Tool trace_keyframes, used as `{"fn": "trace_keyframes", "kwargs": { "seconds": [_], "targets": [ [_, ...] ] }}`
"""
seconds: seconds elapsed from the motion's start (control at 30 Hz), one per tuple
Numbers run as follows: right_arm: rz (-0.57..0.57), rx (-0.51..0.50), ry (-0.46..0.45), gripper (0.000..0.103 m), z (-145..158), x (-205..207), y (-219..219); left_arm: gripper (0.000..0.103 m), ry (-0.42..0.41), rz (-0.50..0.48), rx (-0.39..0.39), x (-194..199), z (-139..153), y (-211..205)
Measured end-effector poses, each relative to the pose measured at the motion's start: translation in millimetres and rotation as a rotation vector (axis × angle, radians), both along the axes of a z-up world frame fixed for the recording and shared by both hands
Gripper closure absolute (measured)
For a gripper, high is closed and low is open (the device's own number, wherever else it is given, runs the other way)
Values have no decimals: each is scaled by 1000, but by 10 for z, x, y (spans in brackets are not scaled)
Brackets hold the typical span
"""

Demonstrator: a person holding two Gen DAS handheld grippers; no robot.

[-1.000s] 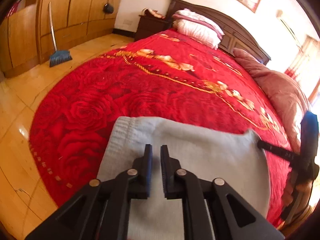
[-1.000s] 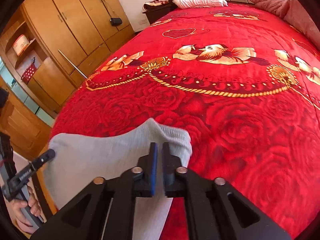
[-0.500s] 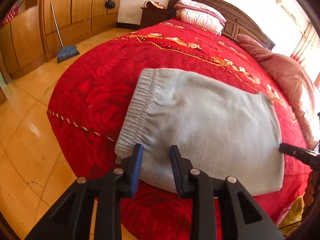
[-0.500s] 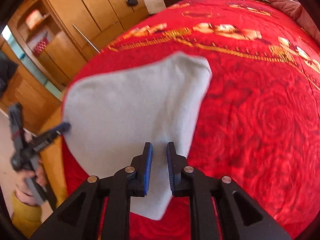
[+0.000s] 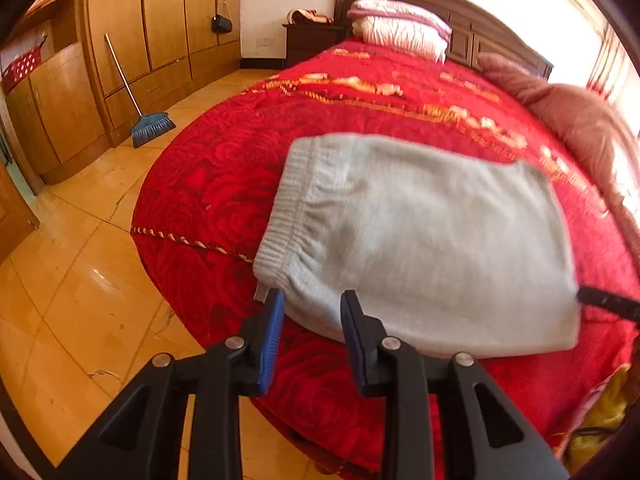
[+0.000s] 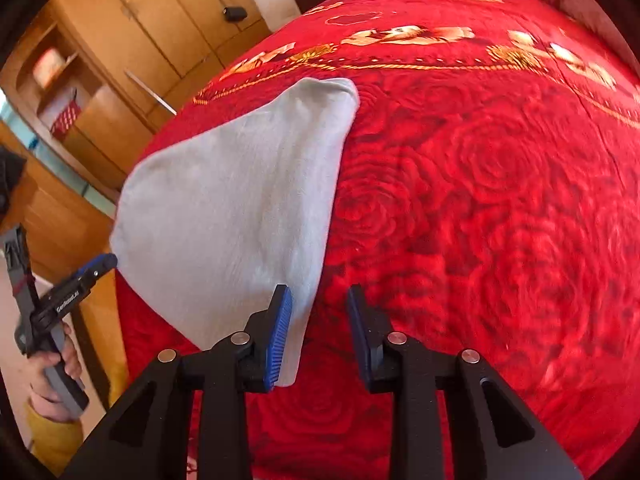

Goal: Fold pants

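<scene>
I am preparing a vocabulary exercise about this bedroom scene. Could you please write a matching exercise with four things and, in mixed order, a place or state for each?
Things:
1. pants
2. broom
3. white pillow
4. left hand-held gripper

Places or states:
A. at the dark headboard
B. open, holding nothing
C. folded, lying on the red bedspread
D. leaning on the wooden wardrobe

Pairs: 1-C, 2-D, 3-A, 4-B
</scene>
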State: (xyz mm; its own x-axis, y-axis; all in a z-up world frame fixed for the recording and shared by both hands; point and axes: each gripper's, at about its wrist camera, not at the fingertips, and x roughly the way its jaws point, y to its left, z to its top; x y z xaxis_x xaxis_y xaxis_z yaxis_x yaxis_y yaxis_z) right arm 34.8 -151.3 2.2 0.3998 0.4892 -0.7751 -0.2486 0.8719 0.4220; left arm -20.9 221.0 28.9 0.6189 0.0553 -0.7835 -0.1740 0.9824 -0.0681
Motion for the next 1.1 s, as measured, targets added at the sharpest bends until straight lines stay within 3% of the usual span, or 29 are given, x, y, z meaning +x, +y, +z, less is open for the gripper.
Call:
{"fn": "trace_keyframes", "kwargs": {
  "seconds": [0.1,0.27,0.5,0.63,1.0,1.1],
  "targets": [
    [-19,44,25,70,-2,-2,-42,62,-23,-7,-21,18,113,-26],
    [-20,64,29,66,-13,4,11,59,-33,-47,-91,125,177,-179],
    [-41,56,6,63,-116,-24,84,56,18,-118,-68,332,-35,-505],
    [-39,68,-4,62,-132,-36,70,50,50,-87,-61,380,-233,-525],
    [-46,77,-40,57,-144,-70,113,43,47,-74,-52,368,-256,-510],
    [-45,131,-32,57,-155,-24,127,43,48,-73,-48,356,-265,-513]
  ]
}}
